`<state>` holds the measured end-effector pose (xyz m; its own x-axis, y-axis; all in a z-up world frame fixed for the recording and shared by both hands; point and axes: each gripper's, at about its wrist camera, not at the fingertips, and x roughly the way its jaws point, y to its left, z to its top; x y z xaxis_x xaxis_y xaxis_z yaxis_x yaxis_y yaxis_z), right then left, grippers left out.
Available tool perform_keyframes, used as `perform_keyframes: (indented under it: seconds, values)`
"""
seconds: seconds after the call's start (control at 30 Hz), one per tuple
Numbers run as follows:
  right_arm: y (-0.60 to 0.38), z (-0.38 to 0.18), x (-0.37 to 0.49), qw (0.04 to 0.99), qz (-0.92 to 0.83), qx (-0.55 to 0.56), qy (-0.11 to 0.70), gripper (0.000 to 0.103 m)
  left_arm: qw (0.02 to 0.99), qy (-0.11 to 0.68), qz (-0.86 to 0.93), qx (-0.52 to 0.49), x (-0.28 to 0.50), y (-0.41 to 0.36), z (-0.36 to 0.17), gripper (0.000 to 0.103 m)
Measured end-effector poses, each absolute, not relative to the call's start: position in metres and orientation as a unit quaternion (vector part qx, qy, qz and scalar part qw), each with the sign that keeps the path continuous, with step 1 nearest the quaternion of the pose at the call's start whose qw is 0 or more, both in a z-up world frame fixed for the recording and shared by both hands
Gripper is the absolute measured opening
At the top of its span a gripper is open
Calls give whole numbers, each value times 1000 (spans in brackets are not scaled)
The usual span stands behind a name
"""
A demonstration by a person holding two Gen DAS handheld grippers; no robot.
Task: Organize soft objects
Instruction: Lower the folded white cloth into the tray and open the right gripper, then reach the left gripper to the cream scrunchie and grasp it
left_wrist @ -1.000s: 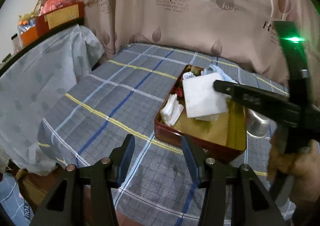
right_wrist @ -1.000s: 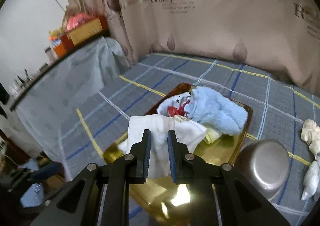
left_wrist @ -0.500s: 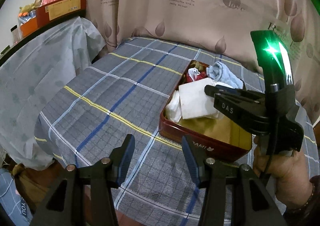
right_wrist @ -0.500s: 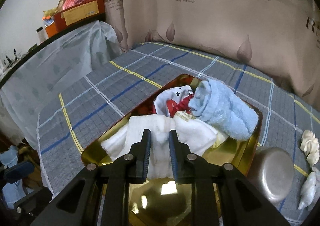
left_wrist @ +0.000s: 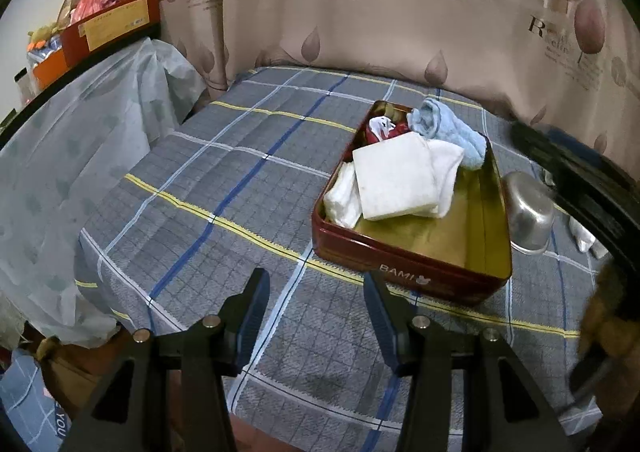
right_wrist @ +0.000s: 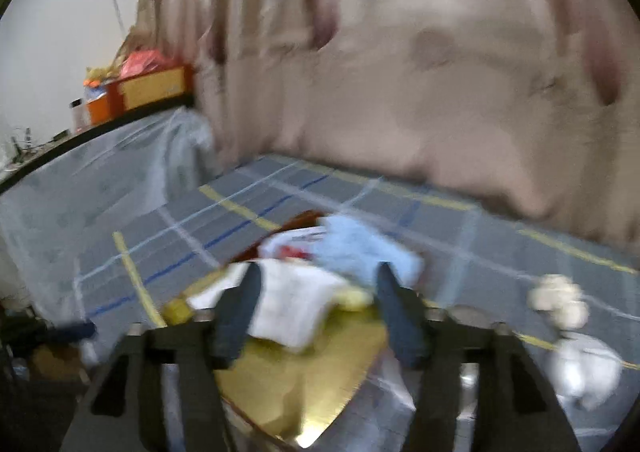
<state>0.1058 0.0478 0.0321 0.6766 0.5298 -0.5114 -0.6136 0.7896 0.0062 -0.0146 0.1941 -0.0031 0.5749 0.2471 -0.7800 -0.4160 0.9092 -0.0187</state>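
Folded white cloth (left_wrist: 394,181) lies in the red tin (left_wrist: 404,266), toward its left and far part, overlapping a second white piece at the tin's left wall and resting against a light blue towel (left_wrist: 448,129) at the far end. A small red-and-white item is tucked in the far left corner beside the towel. The near right part of the tin shows its bare gold floor.

Your left hand-held gripper (left_wrist: 316,312) is spread wide, nothing between its fingers (left_wrist: 250,310), and it hangs over the checked tabletop (left_wrist: 208,187) just in front of the tin's near wall, touching neither.

Your right hand-held gripper (right_wrist: 316,316) is also released, jaws well apart and gripping nothing. Its view is badly smeared, but you can see the white cloth (right_wrist: 292,304) and the blue towel (right_wrist: 360,252) framed between the fingers, beyond their tips; whether a finger brushes the cloth cannot be told from the blur. In the left wrist view that gripper shows only as a dark blurred shape at the right edge, off to the side of the tin.

A steel bowl (left_wrist: 528,217) stands upside down just right of the tin, and white soft things (right_wrist: 560,300) lie on the tabletop further right.
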Motion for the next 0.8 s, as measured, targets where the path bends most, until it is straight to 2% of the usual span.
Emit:
perform_keyframes:
  seconds: [0.13,0.4,0.47,0.57,0.7,0.8]
  values:
    - [-25,30,86,944,233,-84,220,74,882,423,185,-92,-14,189,-5,50]
    - [-184,-11,104,955,45,-77,284,74,884,433,169,-52,-8,162,-6,50]
    - [-208,-17,110,954,12,-77,288,76,886,433,164,-41,-8,154,-4,50]
    - [-239,-24,121,953,-22,-69,293,83,889,432,149,-20,-6,139,0,50]
    - [-266,-35,137,946,-49,-50,317,84,894,434,108,12,3,111,8,50]
    - [-276,-36,140,943,-58,-28,327,91,896,441,52,21,21,82,15,50]
